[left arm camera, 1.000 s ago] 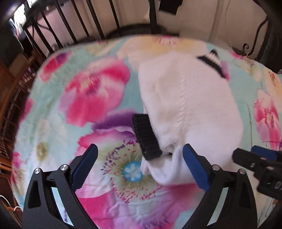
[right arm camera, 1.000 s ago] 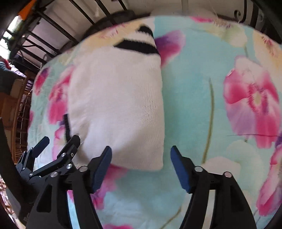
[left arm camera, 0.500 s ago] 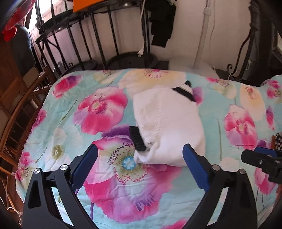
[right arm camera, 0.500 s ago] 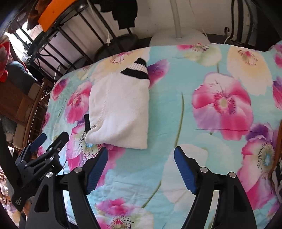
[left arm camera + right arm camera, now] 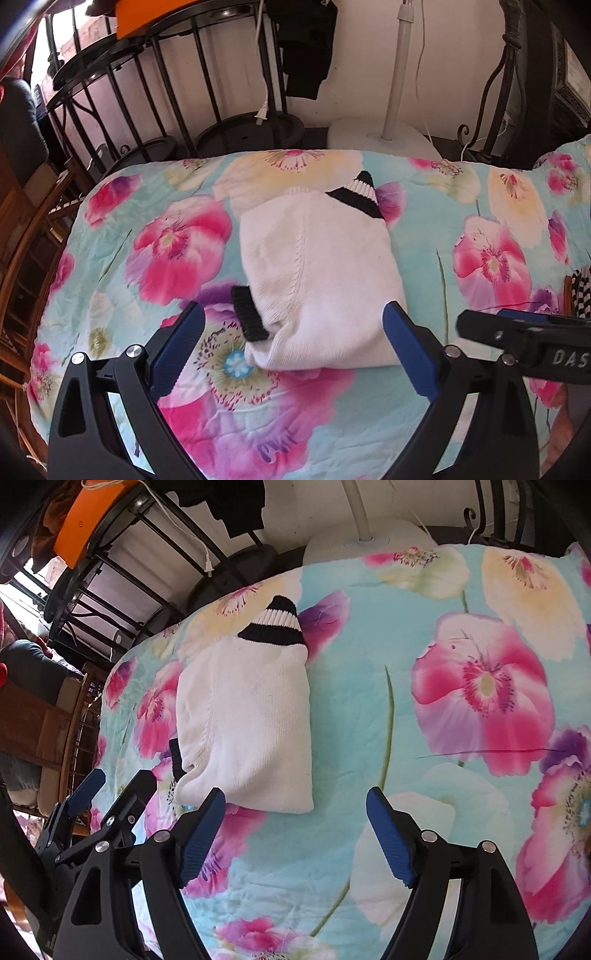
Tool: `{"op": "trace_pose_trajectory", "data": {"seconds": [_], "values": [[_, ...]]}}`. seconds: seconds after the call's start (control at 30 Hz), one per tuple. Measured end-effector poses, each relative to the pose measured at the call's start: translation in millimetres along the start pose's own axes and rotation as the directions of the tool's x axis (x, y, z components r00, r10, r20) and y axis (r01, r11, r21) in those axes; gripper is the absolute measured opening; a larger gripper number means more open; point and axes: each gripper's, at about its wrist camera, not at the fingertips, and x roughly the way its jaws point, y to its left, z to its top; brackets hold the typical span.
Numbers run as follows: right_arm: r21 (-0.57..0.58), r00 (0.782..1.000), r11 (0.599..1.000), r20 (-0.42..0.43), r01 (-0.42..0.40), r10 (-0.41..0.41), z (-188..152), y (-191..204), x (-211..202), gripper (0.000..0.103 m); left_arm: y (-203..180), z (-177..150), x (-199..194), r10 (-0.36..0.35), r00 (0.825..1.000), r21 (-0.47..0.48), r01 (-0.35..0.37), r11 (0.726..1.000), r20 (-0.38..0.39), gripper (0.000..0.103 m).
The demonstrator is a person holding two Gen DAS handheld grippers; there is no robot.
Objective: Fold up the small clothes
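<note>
Both grippers' jaws wide, empty; folded white sweater (image 5: 317,284) on floral bedspread (image 5: 480,206).

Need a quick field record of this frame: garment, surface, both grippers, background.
garment: white knit sweater, folded into a compact rectangle, lying flat
trim: black-and-white striped cuff sticks out at the far end; black cuff shows at the near left edge
surface: floral bedspread, teal with pink flowers
left gripper: open, empty, above the sweater's near edge
right gripper: jaws just opened wider, nothing between them, clear of the sweater
background: black metal rack, white fan stand
</note>
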Motion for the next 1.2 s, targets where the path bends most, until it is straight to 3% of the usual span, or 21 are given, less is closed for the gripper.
{"op": "trace_pose_trajectory", "data": {"seconds": [0.43, 1.2], "values": [[0.058, 1.0, 0.998, -0.011, -0.025, 0.025, 21.7, -12.6, 36.8, 0.08, 5.0, 3.1, 57.1, 0.027, 0.995, 0.007, -0.027, 1.0, -0.095, 0.094], [0.061, 1.0, 0.998, -0.02, -0.021, 0.022, 36.9, -10.1, 67.4, 0.081, 16.8, 5.0, 76.4, 0.024, 0.993, -0.01, -0.026, 1.0, -0.117, 0.094]]}}
